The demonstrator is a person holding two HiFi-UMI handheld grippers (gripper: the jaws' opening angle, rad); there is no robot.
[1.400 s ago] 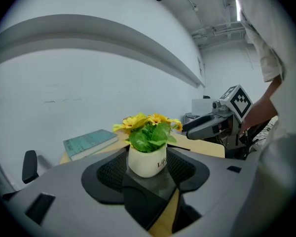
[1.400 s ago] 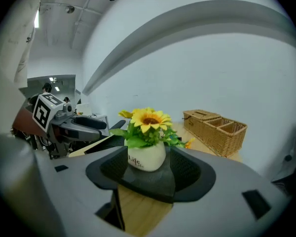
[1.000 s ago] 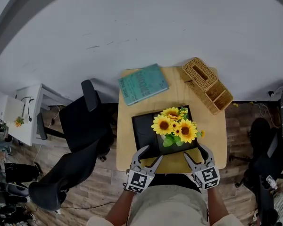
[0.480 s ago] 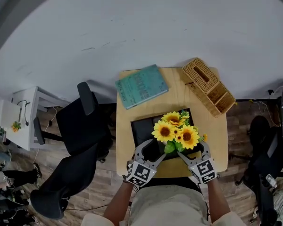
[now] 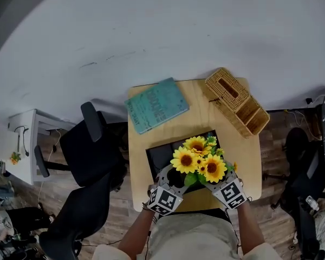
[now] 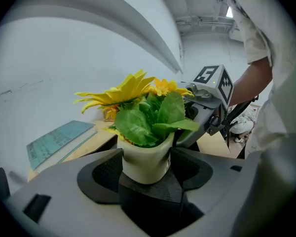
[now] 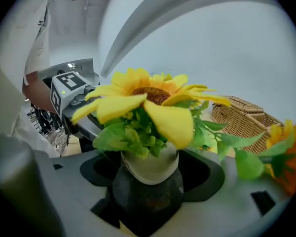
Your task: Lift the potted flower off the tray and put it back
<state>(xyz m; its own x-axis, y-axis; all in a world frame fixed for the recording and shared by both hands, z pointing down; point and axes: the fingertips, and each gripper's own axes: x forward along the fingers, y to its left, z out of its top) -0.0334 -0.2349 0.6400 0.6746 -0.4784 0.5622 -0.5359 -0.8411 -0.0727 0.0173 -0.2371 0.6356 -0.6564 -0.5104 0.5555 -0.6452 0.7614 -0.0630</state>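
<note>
Left gripper (image 5: 176, 179) and right gripper (image 5: 215, 177) are straddling the cream ceramic pot of yellow artificial sunflowers (image 6: 144, 162). Both sets of jaws are standing apart (the right's are opening). Uneven closing is risking tipping it on the black rectangular tray (image 5: 157, 156).

The person wears a loose, creased short-sleeved shirt (image 6: 286, 63), off-white in the left gripper view and light beige from the head view; its wide sleeve (image 6: 252, 36) ends above the elbow, leaving the left forearm (image 5: 136, 234) and right forearm (image 5: 248, 229) bare
</note>
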